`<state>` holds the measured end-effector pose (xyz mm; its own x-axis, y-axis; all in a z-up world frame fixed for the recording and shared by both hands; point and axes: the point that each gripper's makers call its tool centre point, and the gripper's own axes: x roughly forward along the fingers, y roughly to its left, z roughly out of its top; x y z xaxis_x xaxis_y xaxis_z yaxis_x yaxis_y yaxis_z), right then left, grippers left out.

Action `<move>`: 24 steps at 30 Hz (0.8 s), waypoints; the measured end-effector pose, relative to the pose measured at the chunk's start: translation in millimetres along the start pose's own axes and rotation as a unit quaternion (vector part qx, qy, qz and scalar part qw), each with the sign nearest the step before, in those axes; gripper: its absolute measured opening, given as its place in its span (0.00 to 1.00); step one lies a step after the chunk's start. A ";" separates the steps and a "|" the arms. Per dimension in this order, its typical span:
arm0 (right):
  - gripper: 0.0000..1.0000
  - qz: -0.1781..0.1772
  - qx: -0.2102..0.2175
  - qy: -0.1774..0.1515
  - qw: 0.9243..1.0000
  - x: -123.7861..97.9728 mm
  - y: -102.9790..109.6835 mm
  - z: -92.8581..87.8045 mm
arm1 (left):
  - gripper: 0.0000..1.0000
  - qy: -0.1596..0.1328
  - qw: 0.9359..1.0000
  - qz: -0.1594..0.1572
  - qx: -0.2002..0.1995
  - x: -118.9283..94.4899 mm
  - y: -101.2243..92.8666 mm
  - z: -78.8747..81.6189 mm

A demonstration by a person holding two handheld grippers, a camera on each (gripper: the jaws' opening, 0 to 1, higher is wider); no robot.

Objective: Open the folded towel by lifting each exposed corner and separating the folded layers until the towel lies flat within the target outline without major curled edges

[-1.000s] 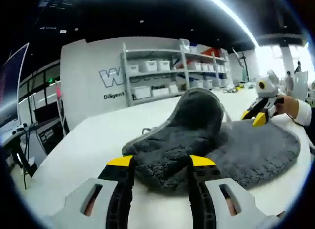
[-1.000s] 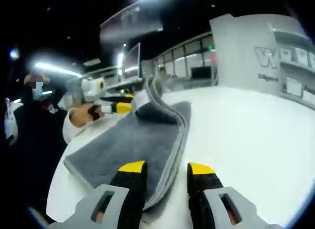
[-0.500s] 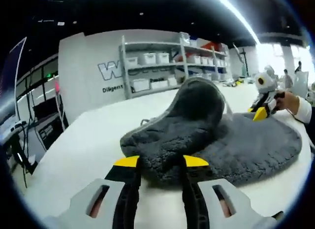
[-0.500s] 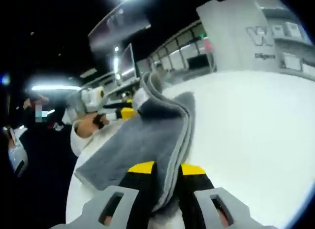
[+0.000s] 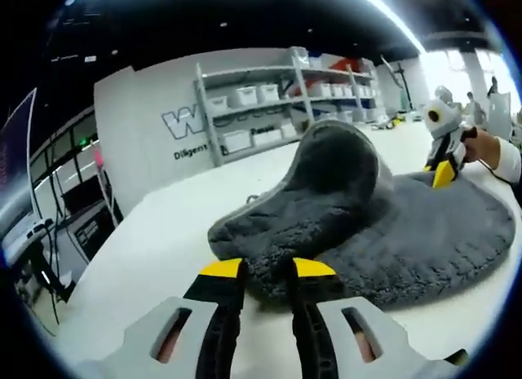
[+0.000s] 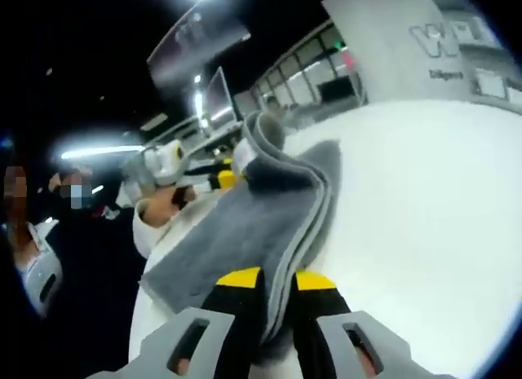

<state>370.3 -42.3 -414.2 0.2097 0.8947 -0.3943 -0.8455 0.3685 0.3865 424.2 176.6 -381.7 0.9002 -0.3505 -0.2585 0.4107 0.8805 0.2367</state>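
Grey towel (image 5: 342, 224): still folded (upper layer humped), pinched by left gripper (image 5: 267, 273) and right gripper (image 6: 276, 283); flattening outstanding.

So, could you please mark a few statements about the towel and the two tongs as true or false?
1. The towel is grey. True.
2. The towel lies fully flat. False: a fold humps up in its middle.
3. The left tongs are shut on a towel edge. True.
4. The right tongs hang wide open, clear of the towel. False: they are shut on its layered edge.
5. The table is white. True.
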 end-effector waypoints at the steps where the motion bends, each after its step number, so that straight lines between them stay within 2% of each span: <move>1: 0.08 0.003 -0.001 0.002 1.000 0.5 1.2 -0.4 | 0.21 0.000 1.000 0.001 0.000 0.3 1.3 0.1; 5: 0.08 0.021 -0.008 0.011 1.000 2.7 10.1 -3.6 | 0.21 0.002 1.000 0.001 0.001 2.1 5.9 -1.7; 12: 0.09 0.059 -0.032 0.029 0.997 6.0 28.6 -10.7 | 0.21 0.006 1.000 -0.004 0.000 -0.6 -4.6 -3.6; 18: 0.10 0.090 -0.094 0.038 0.991 9.1 46.9 -16.2 | 0.21 0.009 1.000 -0.006 0.000 -0.4 -4.9 -5.4; 24: 0.11 0.101 -0.114 0.042 0.987 10.6 53.7 -18.0 | 0.21 0.010 1.000 -0.009 0.004 0.0 -5.3 -6.2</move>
<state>318.2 -17.6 -412.6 -0.0078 0.9169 -0.3990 -0.9565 0.1095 0.2703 421.2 173.9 -388.7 0.8895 -0.3602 -0.2811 0.4284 0.8713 0.2394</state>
